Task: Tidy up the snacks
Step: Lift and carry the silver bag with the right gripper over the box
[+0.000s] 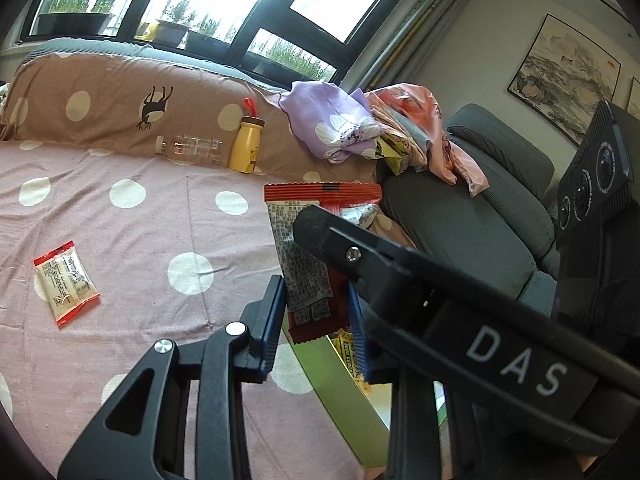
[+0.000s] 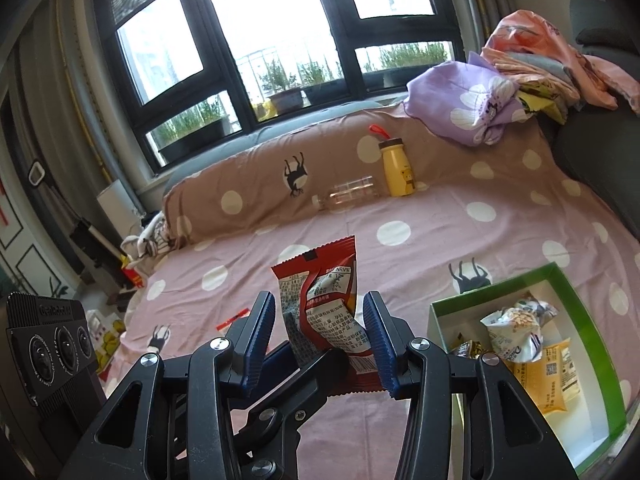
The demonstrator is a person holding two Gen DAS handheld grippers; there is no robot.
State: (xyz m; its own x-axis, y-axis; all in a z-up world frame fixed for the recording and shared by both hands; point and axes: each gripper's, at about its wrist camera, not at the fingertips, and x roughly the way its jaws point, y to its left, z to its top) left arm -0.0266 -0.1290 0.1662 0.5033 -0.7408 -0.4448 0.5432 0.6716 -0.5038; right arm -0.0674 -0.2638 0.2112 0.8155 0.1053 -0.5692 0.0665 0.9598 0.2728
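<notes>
Lying well off to the left of the left hand-held gripper (image 1: 317, 304), a small loose packet (image 1: 66, 282) is waiting on the bed (image 1: 160, 220); it is risking being overlooked while both hands are busy with one item. Between the left hand-held gripper's blue pads a red snack packet (image 1: 296, 272) is standing upright, and the jaws are pressed nearly together, pinching its lower part. A finger of the right hand-held gripper (image 2: 319, 300) is crossing in front of the same packet. In the right wrist view the packet is sitting between that gripper's jaws, which are standing narrowly apart; the right-side pad is touching the wrapper while the left-side pad is showing a gap, so I cannot tell whether it is gripping.

That doubt is the main hazard. If the left one is letting go before the right one is clamping, the packet is likely falling onto the bed rather than into the green box (image 2: 480, 296) lying below and to the right. If both are pulling, the wrapper is likely crumpling or tearing.
</notes>
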